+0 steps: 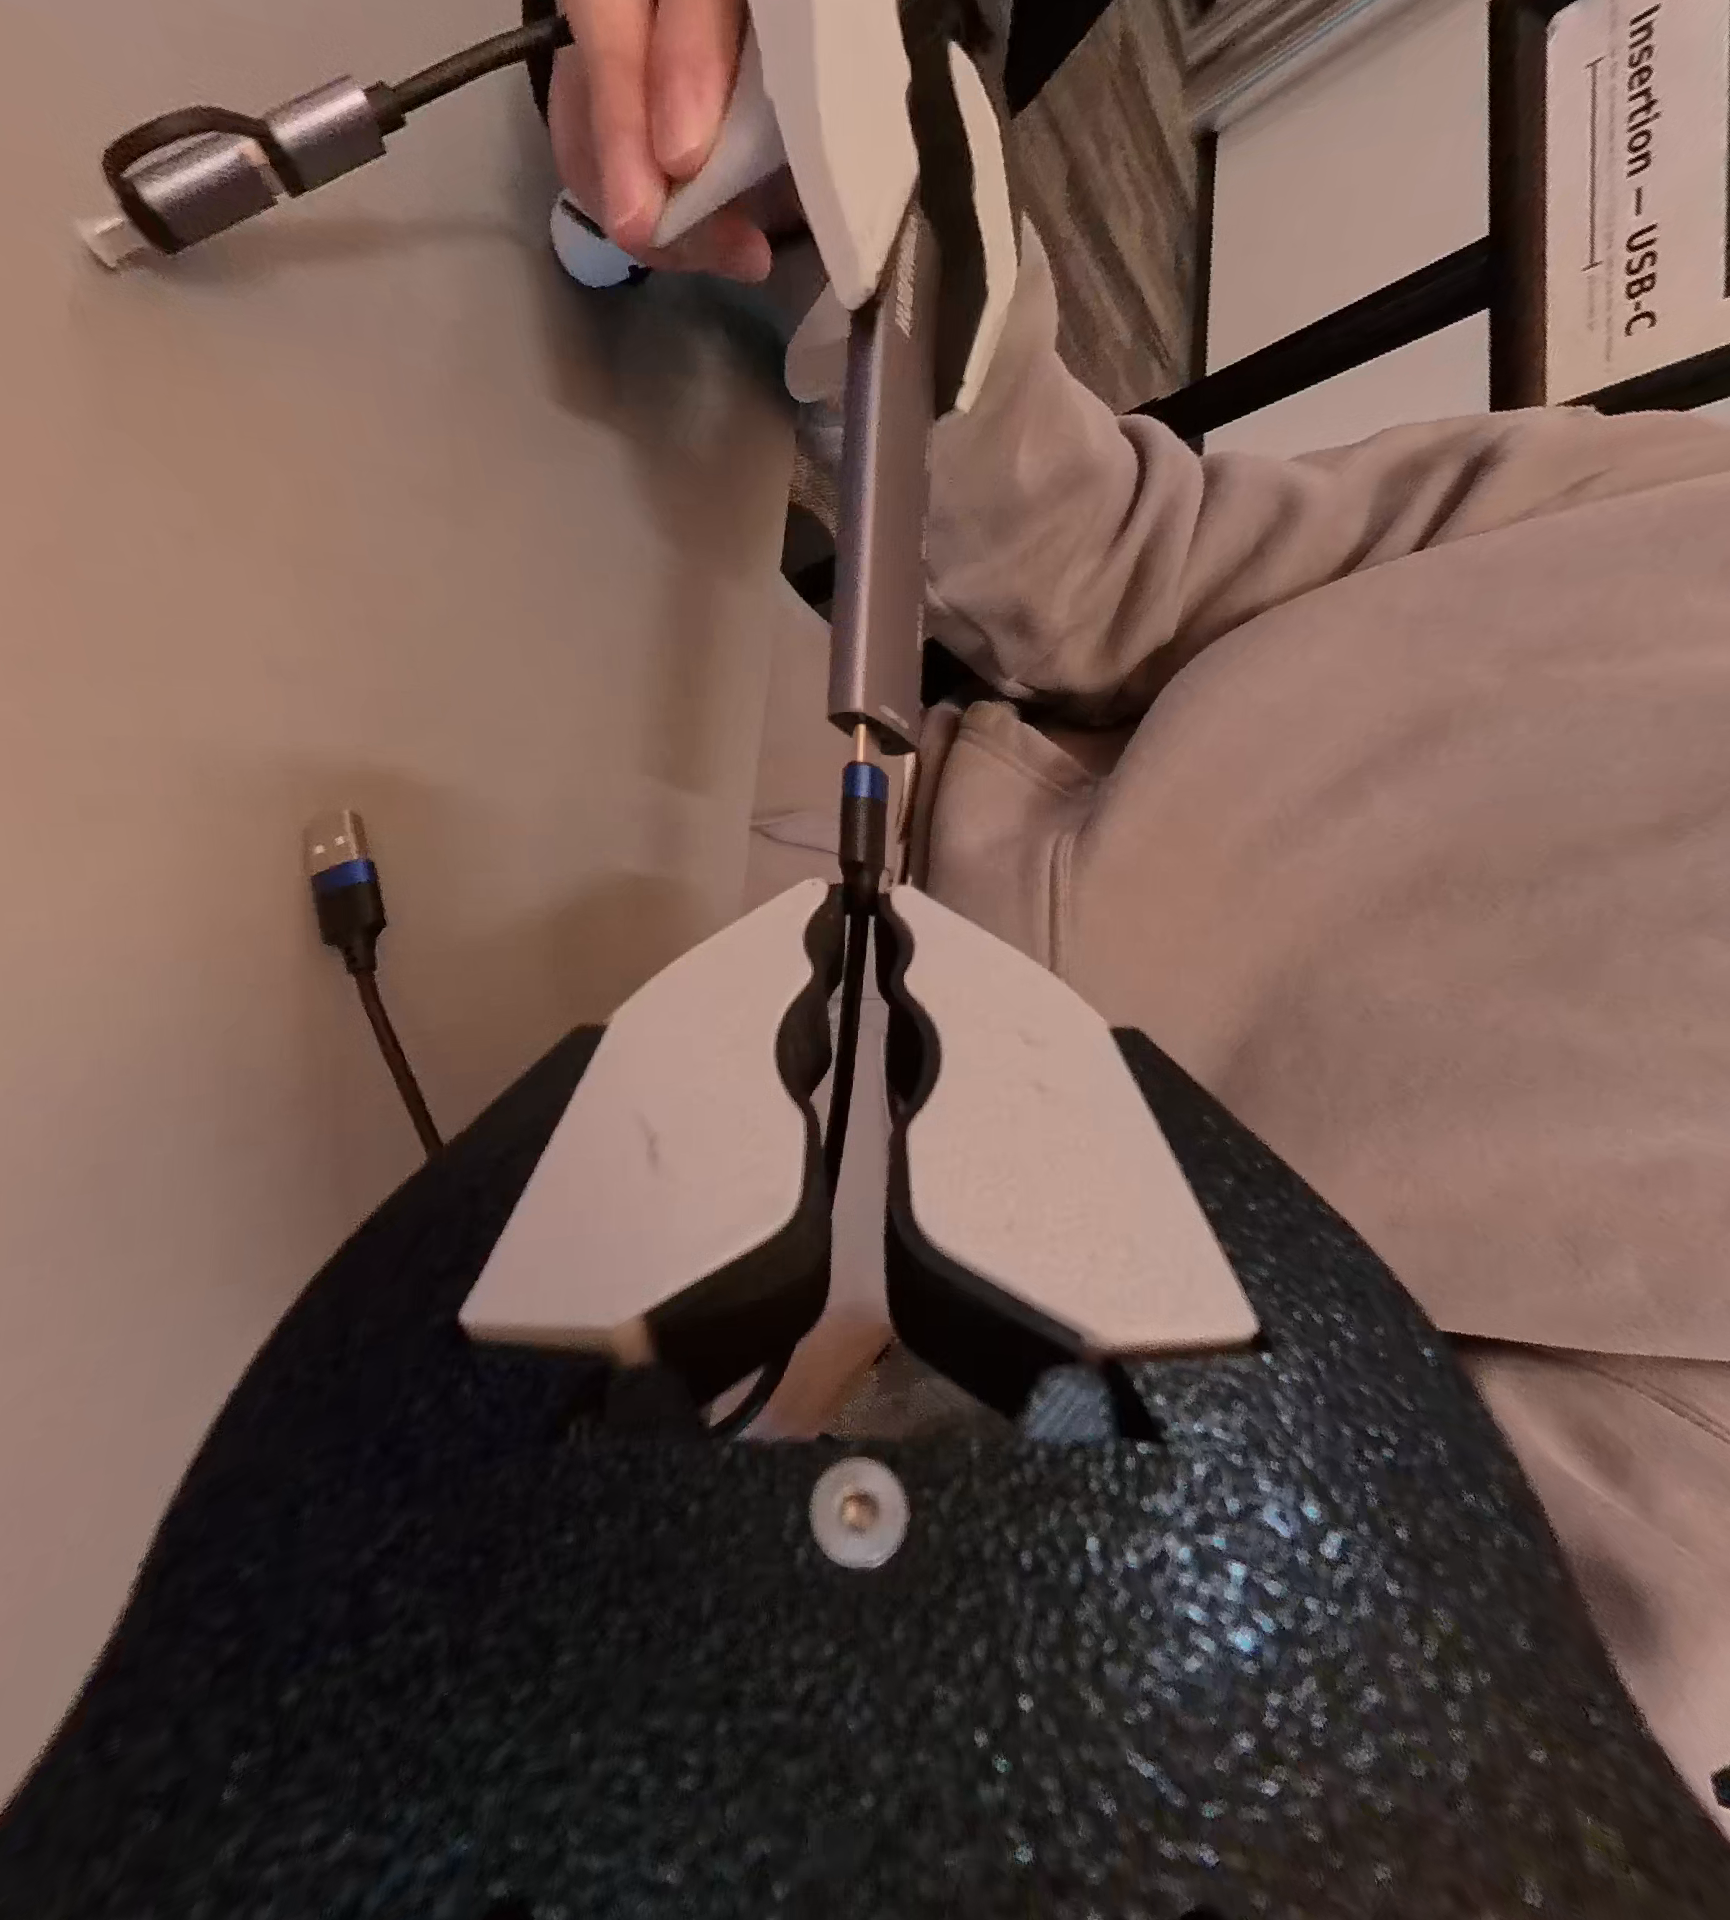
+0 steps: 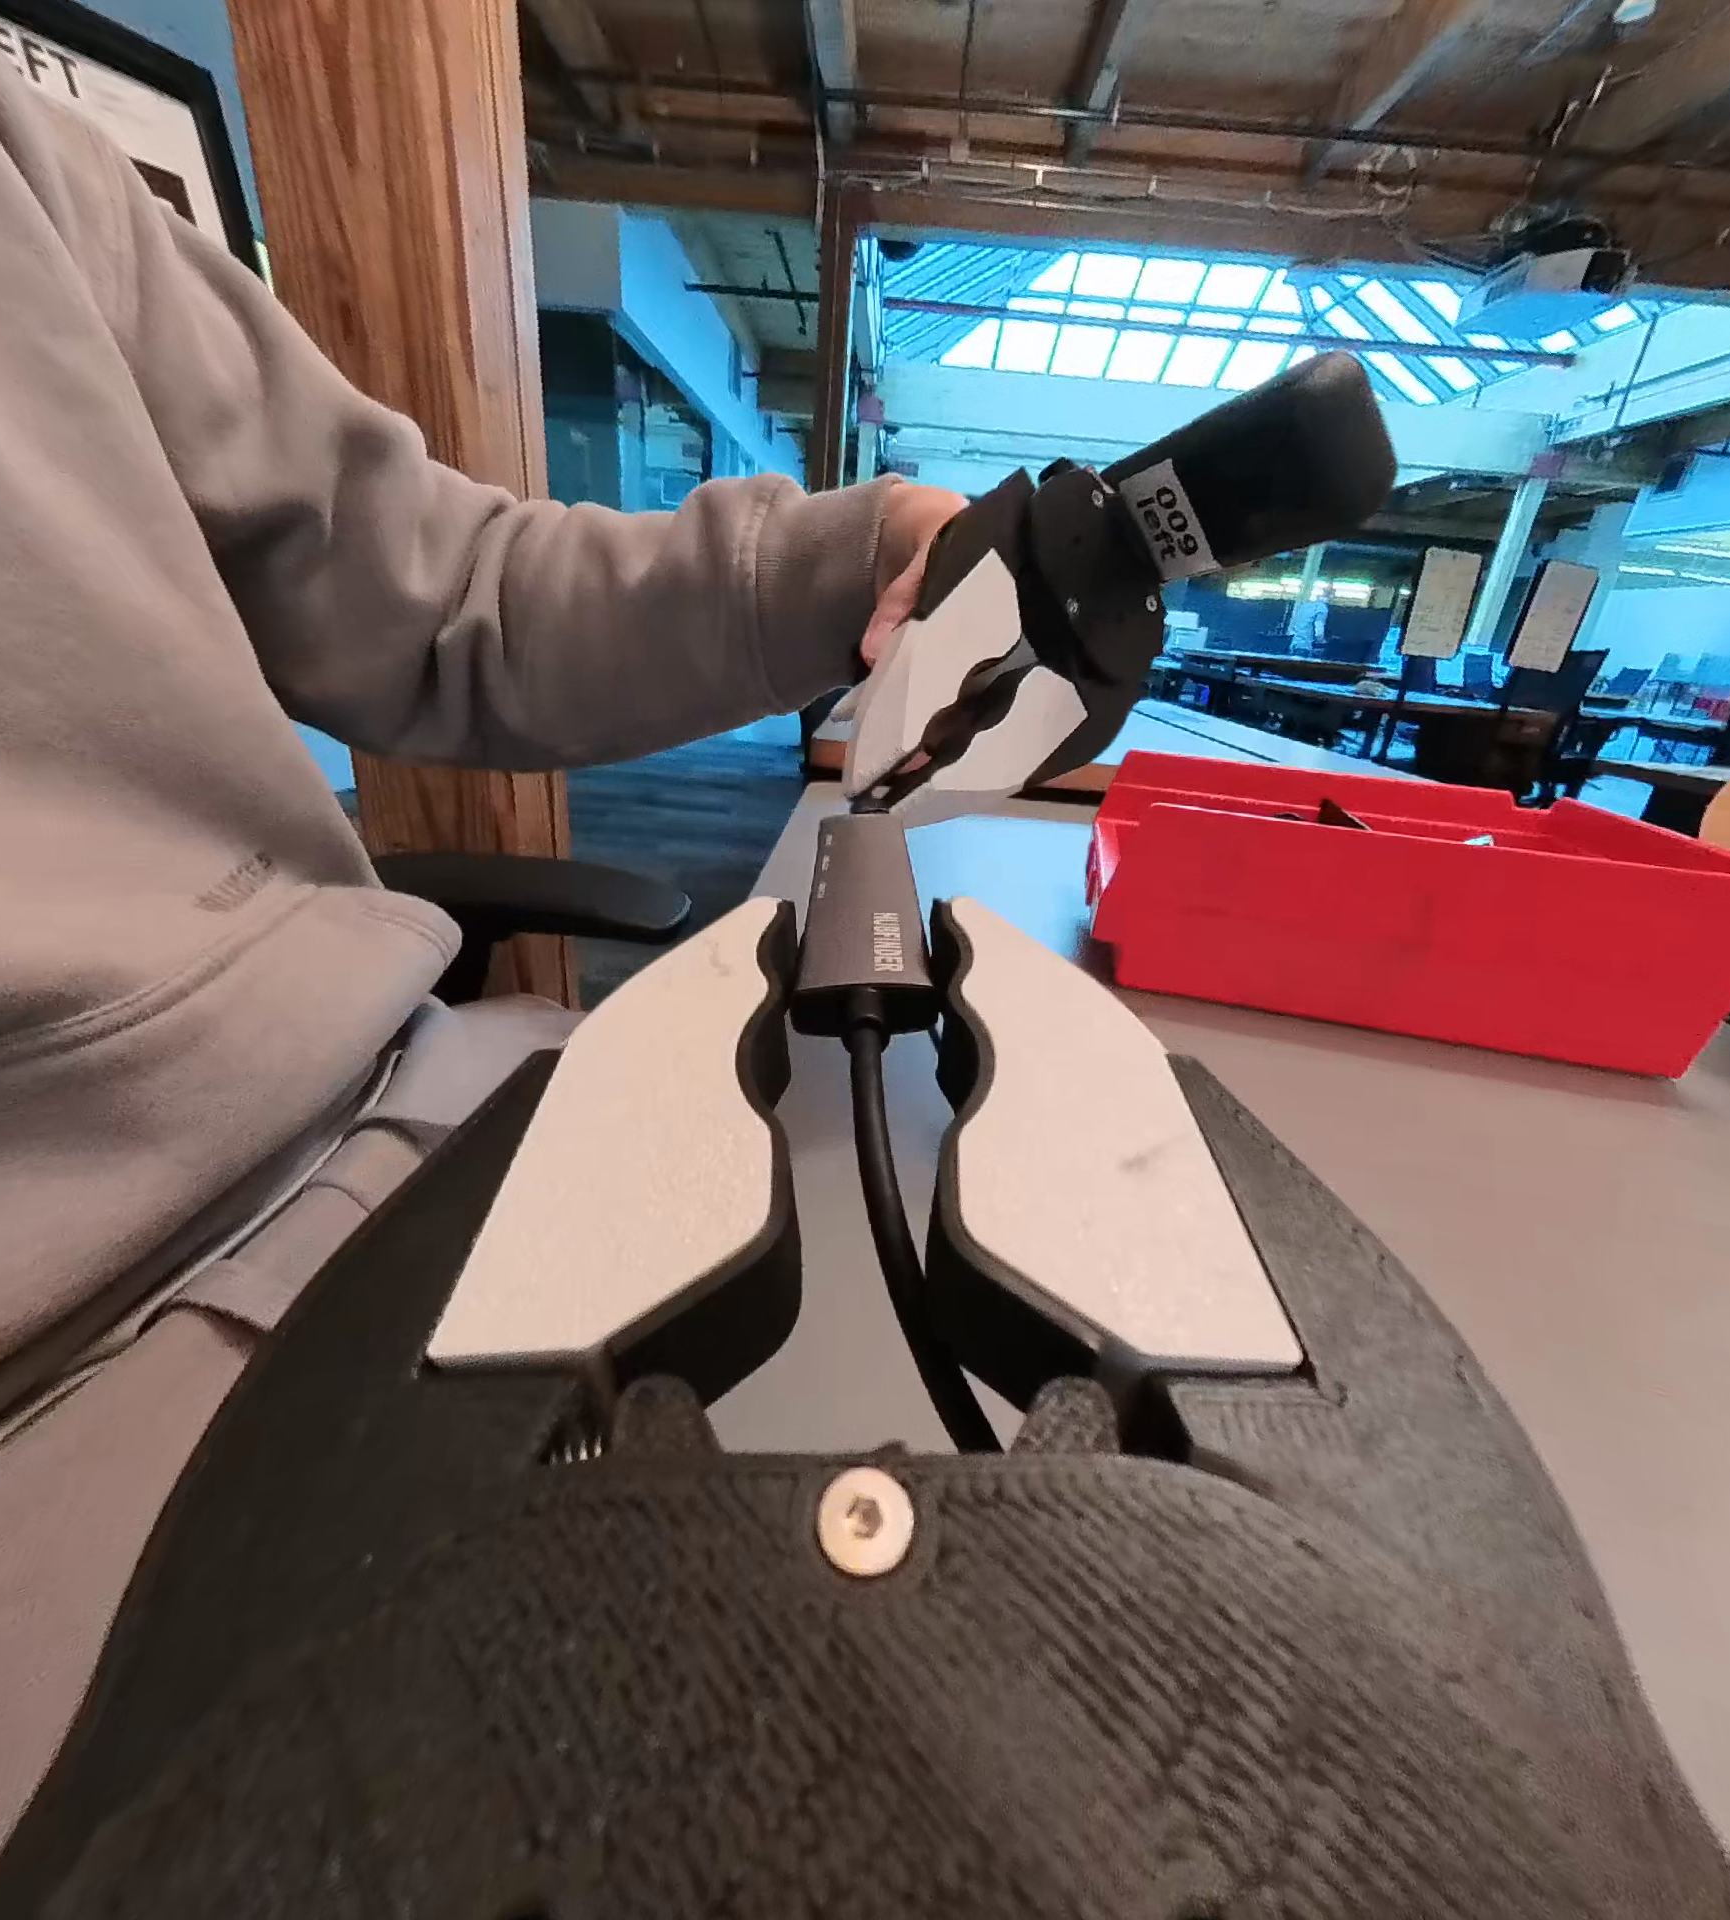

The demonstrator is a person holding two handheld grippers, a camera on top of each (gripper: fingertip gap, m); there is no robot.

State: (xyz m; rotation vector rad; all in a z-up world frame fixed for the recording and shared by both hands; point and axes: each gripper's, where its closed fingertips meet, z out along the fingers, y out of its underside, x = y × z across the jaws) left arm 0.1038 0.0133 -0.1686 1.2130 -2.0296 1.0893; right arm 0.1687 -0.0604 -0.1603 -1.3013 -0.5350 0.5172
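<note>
Left claw (image 1: 856,891) is clamped on a blue-ringed plug (image 1: 861,821), tip right at the end port of the grey hub (image 2: 866,935). Right claw (image 2: 863,914) grips the hub's cable end, above the surface (image 2: 1463,1195).

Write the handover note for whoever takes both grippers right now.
Left gripper: jaws shut on the black cable just behind its blue-ringed plug.
Right gripper: jaws shut on the grey hub, its own black lead running back between them.
Plug tip is at the hub's end port, metal tip still showing; not seated.
On the table: the cable's other blue-ringed plug and a grey adapter. Red bin beside the hub.
Done: both parts gripped and lined up. Left: seating the plug.
</note>
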